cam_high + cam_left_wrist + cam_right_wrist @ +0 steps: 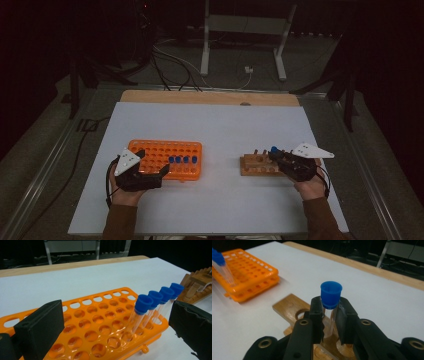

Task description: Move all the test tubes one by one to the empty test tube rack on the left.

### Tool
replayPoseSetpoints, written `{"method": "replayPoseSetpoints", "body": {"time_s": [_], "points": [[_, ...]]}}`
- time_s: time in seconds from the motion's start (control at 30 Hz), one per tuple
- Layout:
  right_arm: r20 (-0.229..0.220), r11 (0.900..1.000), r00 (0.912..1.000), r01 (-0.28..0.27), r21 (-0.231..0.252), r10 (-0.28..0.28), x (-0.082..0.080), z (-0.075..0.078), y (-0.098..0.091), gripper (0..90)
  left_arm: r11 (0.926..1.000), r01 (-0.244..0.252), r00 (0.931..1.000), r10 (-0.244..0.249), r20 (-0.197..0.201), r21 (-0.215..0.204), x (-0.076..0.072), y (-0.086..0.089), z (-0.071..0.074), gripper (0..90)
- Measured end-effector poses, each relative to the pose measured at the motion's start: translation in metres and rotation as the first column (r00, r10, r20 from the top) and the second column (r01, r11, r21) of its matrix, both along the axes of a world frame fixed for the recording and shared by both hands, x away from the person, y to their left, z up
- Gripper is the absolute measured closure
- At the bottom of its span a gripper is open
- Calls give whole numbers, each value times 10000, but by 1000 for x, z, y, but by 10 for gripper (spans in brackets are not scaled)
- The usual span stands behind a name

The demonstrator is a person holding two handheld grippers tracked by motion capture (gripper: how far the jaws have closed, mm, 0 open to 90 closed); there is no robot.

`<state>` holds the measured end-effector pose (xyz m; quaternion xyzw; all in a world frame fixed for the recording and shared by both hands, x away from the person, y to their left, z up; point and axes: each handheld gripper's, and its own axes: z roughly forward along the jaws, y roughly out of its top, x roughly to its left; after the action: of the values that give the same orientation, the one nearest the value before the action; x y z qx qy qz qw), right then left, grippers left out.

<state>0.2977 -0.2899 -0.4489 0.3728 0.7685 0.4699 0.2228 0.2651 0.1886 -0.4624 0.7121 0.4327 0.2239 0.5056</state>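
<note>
Right gripper [329, 315]: jaws clenched on a clear tube with a blue cap [331, 294], gripped just below the cap.
Held tube: upright, its lower end in a hole of the wooden rack [256, 165].
Left gripper [150, 161]: jaws released and wide, holding nothing, one on either side of the near edge of the orange rack [100, 322].
Orange rack: four blue-capped tubes [156, 305] standing in a row near its right end.
Table [220, 125]: white top; the racks lie well apart.
</note>
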Motion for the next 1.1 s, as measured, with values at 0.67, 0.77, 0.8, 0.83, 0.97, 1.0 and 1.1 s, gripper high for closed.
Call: {"method": "replayPoseSetpoints", "body": {"time_s": [0.67, 0.77, 0.8, 0.83, 0.97, 1.0, 1.1], "points": [[856, 9965, 9940, -722, 417, 685, -18, 53, 16, 765, 9947, 1021, 9924, -1012, 694, -103, -4, -33, 35, 54], [749, 9926, 9913, -1122, 456, 1086, -19, 54, 31, 764, 9906, 1363, 9876, -1353, 796, -78, -4, -45, 40, 72], [733, 9907, 9896, -1273, 485, 1236, -19, 55, 35, 764, 9889, 1480, 9859, -1467, 808, -109, -4, -50, 41, 77], [669, 9885, 9884, -1401, 570, 1362, -19, 55, 40, 764, 9864, 1641, 9833, -1625, 820, -129, -4, -54, 43, 95], [521, 9793, 9815, -1878, 762, 1841, -17, 56, 59, 764, 9729, 2308, 9701, -2292, 798, -116, -3, -74, 46, 180], [485, 9772, 9800, -1966, 798, 1932, -17, 56, 64, 764, 9695, 2452, 9666, -2440, 781, -54, -3, -80, 46, 198], [378, 9695, 9734, -2284, 885, 2259, -15, 56, 78, 764, 9590, 2833, 9567, -2829, 691, 31, -1, -97, 44, 238]]}}
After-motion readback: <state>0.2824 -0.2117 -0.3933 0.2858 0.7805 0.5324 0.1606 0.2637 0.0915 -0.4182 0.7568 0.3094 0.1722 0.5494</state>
